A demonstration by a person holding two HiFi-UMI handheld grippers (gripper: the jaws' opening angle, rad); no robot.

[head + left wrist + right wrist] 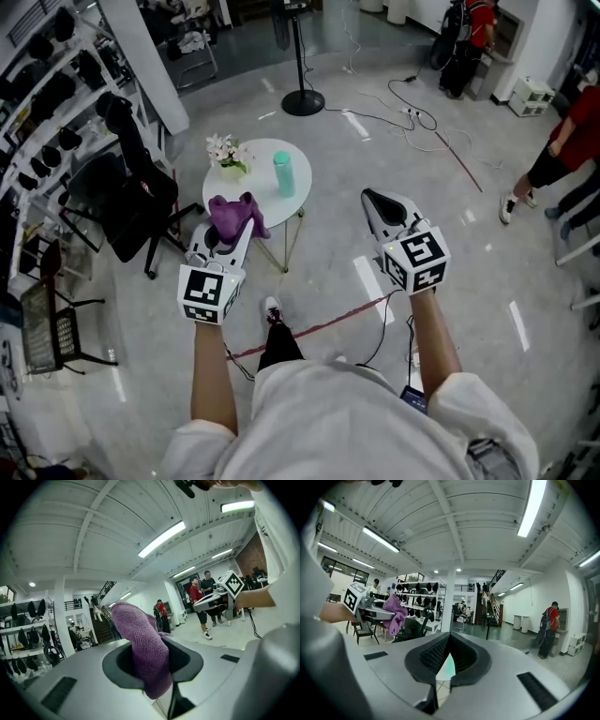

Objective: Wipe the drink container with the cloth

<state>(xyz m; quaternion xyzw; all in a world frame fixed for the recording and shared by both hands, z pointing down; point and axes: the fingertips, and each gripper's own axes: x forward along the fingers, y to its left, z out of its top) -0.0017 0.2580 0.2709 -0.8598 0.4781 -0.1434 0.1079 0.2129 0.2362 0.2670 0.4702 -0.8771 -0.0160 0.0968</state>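
With the cloth (236,216) pinched in our left gripper (228,242) and our right gripper (376,200) pressed together, empty, we stand short of the table (265,208), so next we must reach the bottle (283,175) on it.

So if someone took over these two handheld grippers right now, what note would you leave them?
Left gripper: jaws shut on the purple cloth, held at the near edge of the round table.
Right gripper: jaws shut, empty, off to the table's right.
Teal drink container: upright on the table beside a flower pot; neither gripper touches it.
Done: cloth in hand.
Left: all the wiping; probably steady the container with the right gripper first.
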